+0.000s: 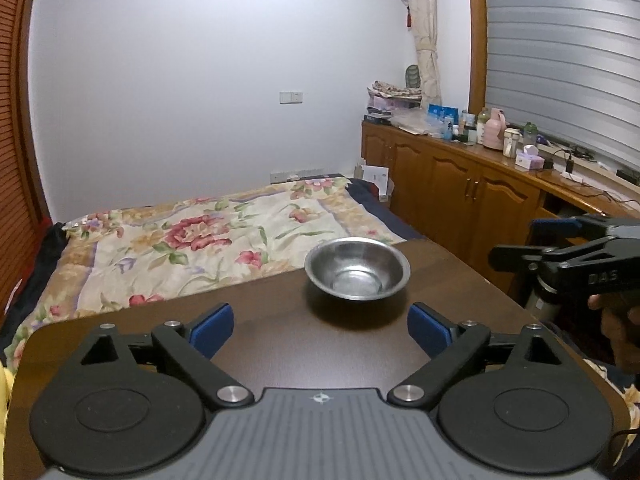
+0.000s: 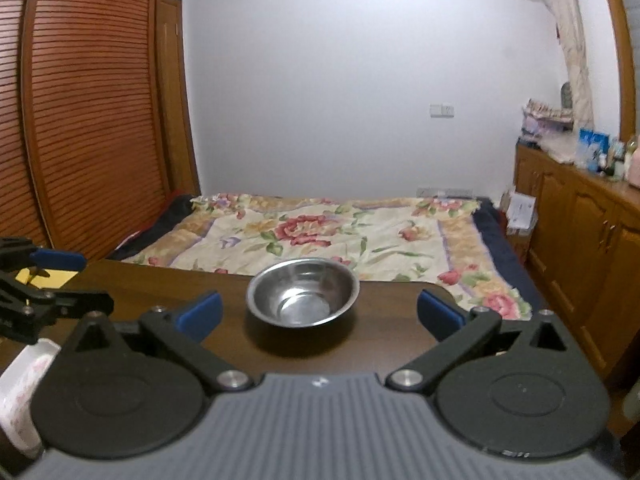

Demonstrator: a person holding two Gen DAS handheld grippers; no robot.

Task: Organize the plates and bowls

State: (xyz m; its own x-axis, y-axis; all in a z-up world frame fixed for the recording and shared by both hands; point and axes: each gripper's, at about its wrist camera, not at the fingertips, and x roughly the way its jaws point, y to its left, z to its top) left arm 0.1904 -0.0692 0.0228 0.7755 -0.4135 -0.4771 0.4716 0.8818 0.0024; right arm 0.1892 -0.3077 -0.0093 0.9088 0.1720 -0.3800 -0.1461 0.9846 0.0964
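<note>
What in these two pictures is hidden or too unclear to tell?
- White dish, right wrist view: cut off by the left edge and covered by the right tongs; plate or bowl unclear.
- Sideboard bottles, left wrist view: too small to identify.
- Hand holding the right tongs: mostly past the right edge.

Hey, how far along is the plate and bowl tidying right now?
Nothing looks done yet. The steel bowl sits alone on the brown table. Both the left tongs and right tongs are open and empty. A white dish at the table's left edge also waits.
</note>
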